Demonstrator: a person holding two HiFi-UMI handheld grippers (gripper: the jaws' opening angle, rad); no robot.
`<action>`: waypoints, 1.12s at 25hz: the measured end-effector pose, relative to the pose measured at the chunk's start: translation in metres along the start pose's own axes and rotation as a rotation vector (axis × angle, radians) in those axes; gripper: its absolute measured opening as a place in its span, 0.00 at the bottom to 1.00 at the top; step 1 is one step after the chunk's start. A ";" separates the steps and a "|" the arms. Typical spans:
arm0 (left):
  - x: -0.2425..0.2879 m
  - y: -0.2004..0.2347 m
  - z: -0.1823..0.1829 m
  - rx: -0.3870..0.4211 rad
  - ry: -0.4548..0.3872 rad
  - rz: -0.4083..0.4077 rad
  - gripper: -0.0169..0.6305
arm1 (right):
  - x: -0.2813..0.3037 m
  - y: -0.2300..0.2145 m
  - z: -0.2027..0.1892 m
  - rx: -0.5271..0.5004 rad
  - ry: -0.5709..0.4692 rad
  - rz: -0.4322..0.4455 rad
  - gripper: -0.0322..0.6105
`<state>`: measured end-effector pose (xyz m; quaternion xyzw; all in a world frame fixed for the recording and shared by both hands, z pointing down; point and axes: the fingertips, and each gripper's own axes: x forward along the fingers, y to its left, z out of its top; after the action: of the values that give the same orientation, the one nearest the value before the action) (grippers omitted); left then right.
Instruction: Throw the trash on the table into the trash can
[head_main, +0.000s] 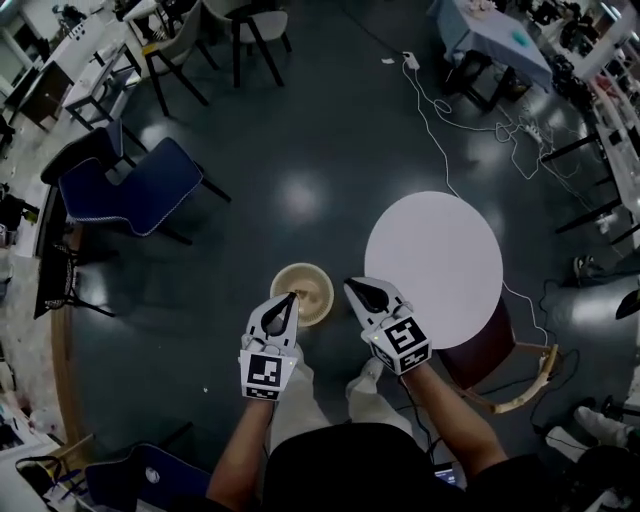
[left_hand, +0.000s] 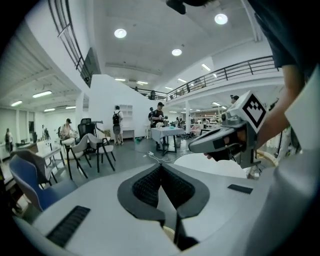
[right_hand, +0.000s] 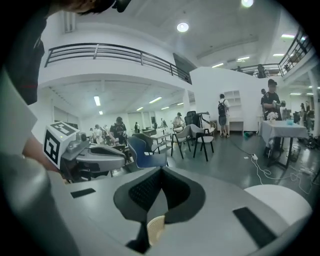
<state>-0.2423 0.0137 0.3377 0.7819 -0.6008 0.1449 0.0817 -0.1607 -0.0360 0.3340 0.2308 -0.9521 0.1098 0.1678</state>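
Observation:
From the head view I see a round white table (head_main: 433, 266) with a bare top; no trash shows on it. A beige, perforated trash can (head_main: 302, 292) stands on the dark floor just left of the table. My left gripper (head_main: 290, 298) hovers over the can's left rim, shut and holding nothing. My right gripper (head_main: 352, 286) is between the can and the table, also shut and holding nothing. In the left gripper view the jaws (left_hand: 161, 168) meet, with the right gripper (left_hand: 225, 140) beside them. In the right gripper view the closed jaws (right_hand: 160, 172) show a bit of the can (right_hand: 156, 229) below.
A blue chair (head_main: 130, 185) stands at the left and a wooden chair (head_main: 520, 380) is tucked under the table's near side. A white cable (head_main: 440, 130) snakes over the floor behind the table. More chairs, tables and several people fill the far room.

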 end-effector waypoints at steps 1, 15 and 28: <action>0.000 -0.010 0.014 0.026 -0.012 -0.008 0.05 | -0.010 -0.004 0.011 -0.006 -0.021 0.001 0.08; 0.009 -0.151 0.135 0.085 -0.193 -0.054 0.05 | -0.157 -0.057 0.061 -0.105 -0.137 -0.001 0.08; 0.008 -0.219 0.171 0.056 -0.243 0.020 0.05 | -0.241 -0.083 0.069 -0.099 -0.227 0.027 0.08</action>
<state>-0.0078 0.0123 0.1895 0.7896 -0.6098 0.0669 -0.0150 0.0621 -0.0309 0.1918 0.2202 -0.9723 0.0384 0.0687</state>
